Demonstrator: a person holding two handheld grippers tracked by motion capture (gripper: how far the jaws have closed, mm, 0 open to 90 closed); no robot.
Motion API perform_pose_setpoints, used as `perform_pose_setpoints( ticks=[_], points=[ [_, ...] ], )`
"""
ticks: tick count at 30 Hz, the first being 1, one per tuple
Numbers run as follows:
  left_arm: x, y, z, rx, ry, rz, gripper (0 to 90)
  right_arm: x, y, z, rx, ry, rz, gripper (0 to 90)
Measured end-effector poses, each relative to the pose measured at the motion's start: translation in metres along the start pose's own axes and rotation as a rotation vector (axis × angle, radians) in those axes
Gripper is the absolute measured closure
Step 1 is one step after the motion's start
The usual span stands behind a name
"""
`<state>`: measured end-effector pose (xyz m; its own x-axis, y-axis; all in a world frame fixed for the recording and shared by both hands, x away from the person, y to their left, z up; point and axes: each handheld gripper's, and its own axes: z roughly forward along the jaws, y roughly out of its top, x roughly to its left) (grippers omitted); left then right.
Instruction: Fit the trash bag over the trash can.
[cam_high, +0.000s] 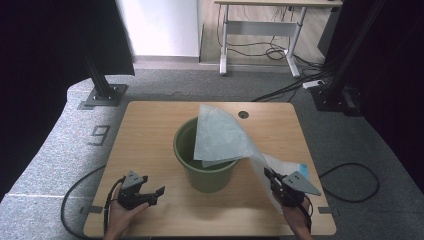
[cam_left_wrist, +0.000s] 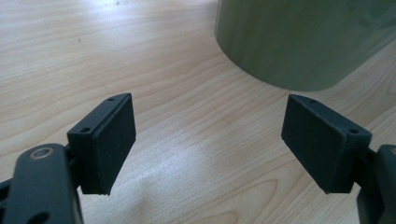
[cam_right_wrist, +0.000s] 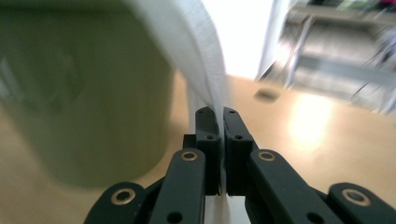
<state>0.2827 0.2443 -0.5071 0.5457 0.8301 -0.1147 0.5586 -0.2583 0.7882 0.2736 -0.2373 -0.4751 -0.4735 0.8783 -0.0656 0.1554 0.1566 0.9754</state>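
Jaws of the right gripper (cam_right_wrist: 222, 116) pinch a thin, translucent white bag (cam_right_wrist: 196, 51).

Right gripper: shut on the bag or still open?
Shut. In the right gripper view the right gripper has its jaws pressed together on the white plastic bag, which rises from them toward the green bucket.

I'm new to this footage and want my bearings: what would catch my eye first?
A green bucket stands mid-table with a pale translucent bag draped over its rim and trailing to the right. The right gripper pinches that bag's trailing edge, its fingers shut on it. The left gripper rests open on the wooden table, left of the bucket.
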Motion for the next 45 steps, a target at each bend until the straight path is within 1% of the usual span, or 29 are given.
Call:
perform_pose_setpoints(
  ticks=[1, 3, 6, 10, 12, 15, 18, 20, 24, 27, 30, 34, 38, 41, 45],
  points=[
    [-0.001, 0.001, -0.001, -0.006, 0.003, 0.002, 18.4, -0.001, 0.006, -0.003, -0.024, -0.018, -0.013, 85.9],
    [-0.004, 0.004, -0.002, -0.015, 0.005, 0.01, 18.6, -0.002, 0.017, -0.007, -0.061, -0.037, -0.046, 86.7],
    [-0.008, 0.008, -0.003, -0.03, 0.003, 0.019, 18.7, -0.003, 0.034, -0.01, -0.093, -0.04, -0.073, 87.4],
    [-0.013, 0.014, -0.005, -0.044, 0.0, 0.028, 18.8, -0.001, 0.057, -0.01, -0.141, -0.025, -0.104, 87.8],
    [-0.015, 0.017, -0.005, -0.044, 0.001, 0.037, 18.7, 0.001, 0.067, -0.007, -0.154, -0.014, -0.113, 87.8],
    [-0.02, 0.021, -0.008, -0.038, 0.014, 0.077, 18.3, 0.006, 0.079, -0.003, -0.171, -0.001, -0.127, 87.8],
    [-0.025, 0.026, -0.013, -0.052, 0.013, 0.091, 18.2, 0.009, 0.088, -0.005, -0.201, 0.013, -0.137, 87.9],
    [-0.028, 0.03, -0.016, -0.063, 0.013, 0.102, 18.2, 0.01, 0.089, -0.009, -0.211, 0.024, -0.146, 88.0],
    [-0.037, 0.041, -0.021, -0.091, 0.011, 0.123, 18.2, 0.006, 0.085, -0.015, -0.21, 0.027, -0.143, 88.0],
    [-0.044, 0.05, -0.026, -0.115, 0.005, 0.137, 18.0, 0.003, 0.084, -0.016, -0.201, 0.03, -0.135, 88.0],
    [-0.05, 0.058, -0.031, -0.14, 0.0, 0.146, 17.7, 0.002, 0.089, -0.013, -0.191, 0.045, -0.128, 88.0],
    [-0.056, 0.069, -0.036, -0.165, -0.016, 0.153, 17.2, 0.006, 0.099, -0.006, -0.181, 0.067, -0.134, 88.0],
    [-0.059, 0.08, -0.039, -0.166, -0.025, 0.165, 16.8, 0.012, 0.108, -0.001, -0.168, 0.083, -0.138, 88.0],
    [-0.06, 0.089, -0.042, -0.177, -0.034, 0.162, 16.9, 0.015, 0.111, 0.004, -0.154, 0.094, -0.137, 87.9],
    [-0.058, 0.101, -0.042, -0.188, -0.046, 0.152, 17.1, 0.015, 0.114, 0.012, -0.131, 0.101, -0.132, 87.9]
  ],
)
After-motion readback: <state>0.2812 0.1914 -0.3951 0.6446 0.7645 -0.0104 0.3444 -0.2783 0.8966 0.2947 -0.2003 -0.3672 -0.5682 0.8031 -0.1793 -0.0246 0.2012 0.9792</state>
